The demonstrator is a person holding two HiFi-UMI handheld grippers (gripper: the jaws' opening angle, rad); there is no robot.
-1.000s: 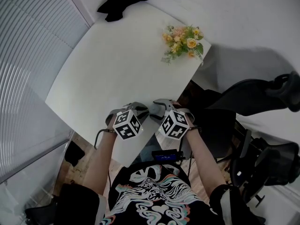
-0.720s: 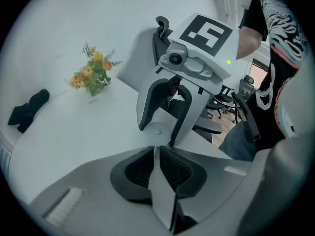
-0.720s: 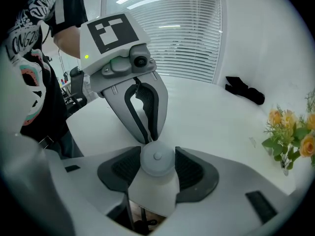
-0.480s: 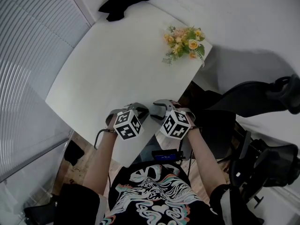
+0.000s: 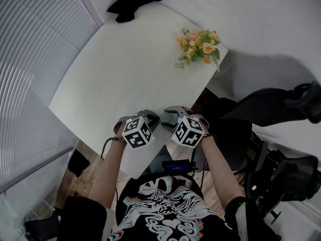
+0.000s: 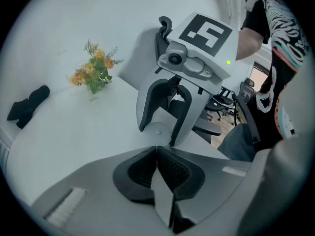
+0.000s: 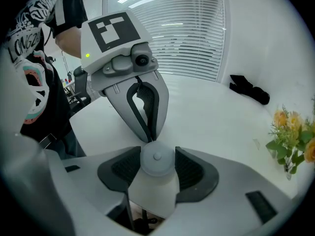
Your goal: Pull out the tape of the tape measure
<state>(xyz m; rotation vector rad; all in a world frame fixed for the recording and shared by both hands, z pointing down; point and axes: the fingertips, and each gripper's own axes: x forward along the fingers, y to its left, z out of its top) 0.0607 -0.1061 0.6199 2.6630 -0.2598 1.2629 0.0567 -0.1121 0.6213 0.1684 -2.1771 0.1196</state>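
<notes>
The tape measure (image 7: 157,162), a round white case, is gripped flat face up between the pads of the right claw (image 7: 157,156), whose jaws have just been closing and are set wide upon it. Directly opposite, tip to tip, the left claw (image 6: 156,149) is pinched fully together at the case's rim. A caught tape end cannot be confirmed. The pull is judged to lie straight back along the left claw's axis, above the bench (image 7: 211,112).

Only one bit of lettering out here: white capitals starting "LONG" on the person's black shirt (image 7: 22,33), rest cut off. The marker cubes (image 5: 137,133) show black-and-white square patterns, no words.
</notes>
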